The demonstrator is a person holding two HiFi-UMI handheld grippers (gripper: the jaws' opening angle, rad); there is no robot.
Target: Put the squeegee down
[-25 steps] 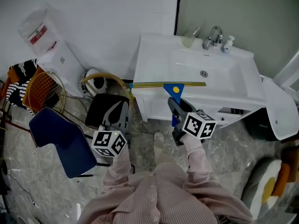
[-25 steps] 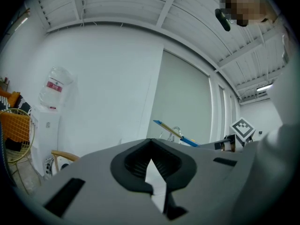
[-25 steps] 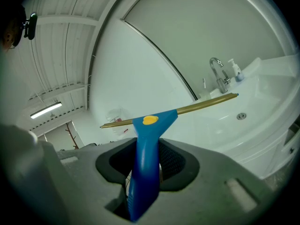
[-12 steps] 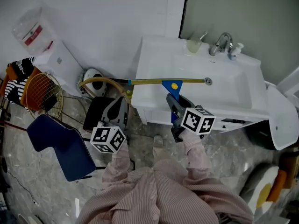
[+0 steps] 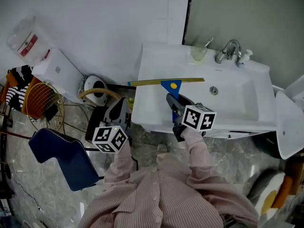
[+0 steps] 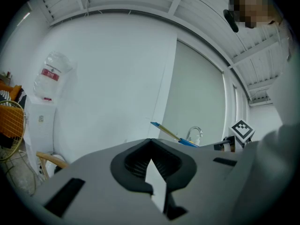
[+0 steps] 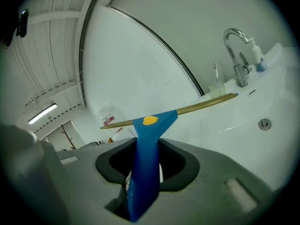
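The squeegee (image 5: 171, 86) has a blue handle and a long brass-coloured blade. My right gripper (image 5: 175, 109) is shut on its handle and holds it blade-up over the left part of the white sink (image 5: 154, 63). In the right gripper view the blue handle (image 7: 146, 144) rises from between the jaws, and the blade crosses in front of the tap (image 7: 236, 55). My left gripper (image 5: 118, 114) hangs lower left, beside the sink cabinet, and holds nothing. Its jaws (image 6: 152, 172) stand together in the left gripper view, where the squeegee (image 6: 171, 135) shows small beyond them.
A tap (image 5: 229, 49), a cup (image 5: 199, 53) and a small bottle (image 5: 245, 57) stand at the sink's back edge. Left of the sink are a water dispenser (image 5: 52, 68), a wire basket (image 5: 40, 101), a blue chair (image 5: 64, 158) and a black bin (image 5: 97, 122). A toilet (image 5: 289, 127) stands right.
Both grippers have travelled toward the sink. The squeegee, which hung in front of the cabinet's edge, is now over the sink's left part. The grip on it is unchanged.
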